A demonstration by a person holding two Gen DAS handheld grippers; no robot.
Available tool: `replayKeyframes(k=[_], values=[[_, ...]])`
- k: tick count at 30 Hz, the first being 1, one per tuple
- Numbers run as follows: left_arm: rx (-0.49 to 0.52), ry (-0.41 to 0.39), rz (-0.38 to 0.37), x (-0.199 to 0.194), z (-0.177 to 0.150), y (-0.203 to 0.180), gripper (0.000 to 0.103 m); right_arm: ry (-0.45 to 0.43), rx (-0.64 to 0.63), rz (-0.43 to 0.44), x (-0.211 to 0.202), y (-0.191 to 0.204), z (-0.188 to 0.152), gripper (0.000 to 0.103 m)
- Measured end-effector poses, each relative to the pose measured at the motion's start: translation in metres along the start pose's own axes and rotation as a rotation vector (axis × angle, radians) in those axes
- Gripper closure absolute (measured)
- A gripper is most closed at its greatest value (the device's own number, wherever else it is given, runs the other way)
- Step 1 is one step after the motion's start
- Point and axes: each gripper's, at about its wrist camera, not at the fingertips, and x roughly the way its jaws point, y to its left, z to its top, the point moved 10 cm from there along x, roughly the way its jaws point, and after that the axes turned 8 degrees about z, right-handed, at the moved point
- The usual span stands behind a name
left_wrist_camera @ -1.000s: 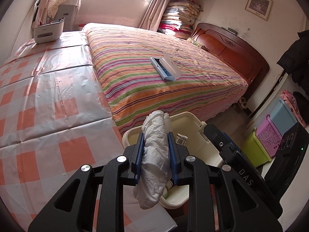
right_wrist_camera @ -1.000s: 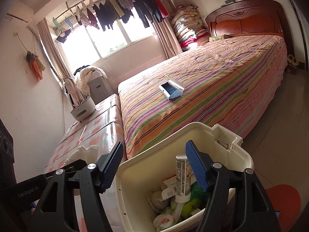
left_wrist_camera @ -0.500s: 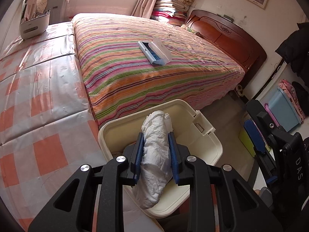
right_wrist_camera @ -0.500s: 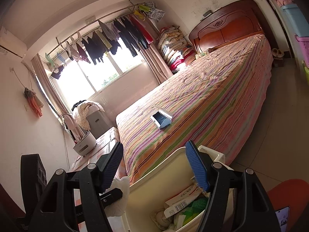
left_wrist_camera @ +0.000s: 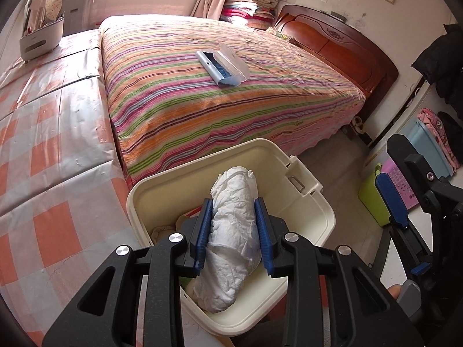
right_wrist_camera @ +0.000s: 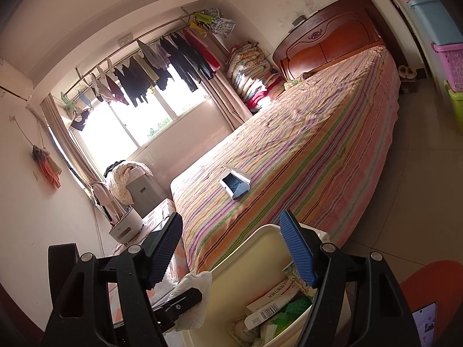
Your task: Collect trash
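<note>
My left gripper is shut on a crumpled white tissue wad and holds it over the open cream trash bin. The wad hangs down inside the bin's opening. In the right wrist view the same wad and the left gripper sit at the bin's left rim. The bin holds paper packaging and other scraps. My right gripper is open and empty above the bin; it also shows at the right edge of the left wrist view.
A bed with a striped cover lies behind the bin, with a blue and white box on it. A checked plastic-covered surface is at left with a white container. Coloured storage boxes stand at right.
My left gripper has carried the tissue wad forward from beside the bin until it hangs over the bin's opening. My right gripper has lifted and tilted away, staying open.
</note>
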Motion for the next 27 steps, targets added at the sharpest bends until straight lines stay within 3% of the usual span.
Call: replayKeyframes(k=[7,16,18,27], values=[[0.004,-0.039,0.025,-0.002,0.005,-0.002,0.035,-0.013,0.006,-0.018,-0.004,-0.007,0.003,0.035],[-0.004,-0.078,0.078,-0.016,0.008,0.01,0.027,-0.007,0.005,-0.045,-0.004,-0.01,-0.001,0.035],[-0.015,-0.083,0.098,-0.021,0.007,0.016,0.021,0.006,-0.005,-0.052,-0.002,-0.008,-0.005,0.035],[-0.09,-0.111,0.254,-0.063,-0.011,0.064,0.018,0.157,-0.106,-0.088,-0.002,0.013,-0.042,0.026]])
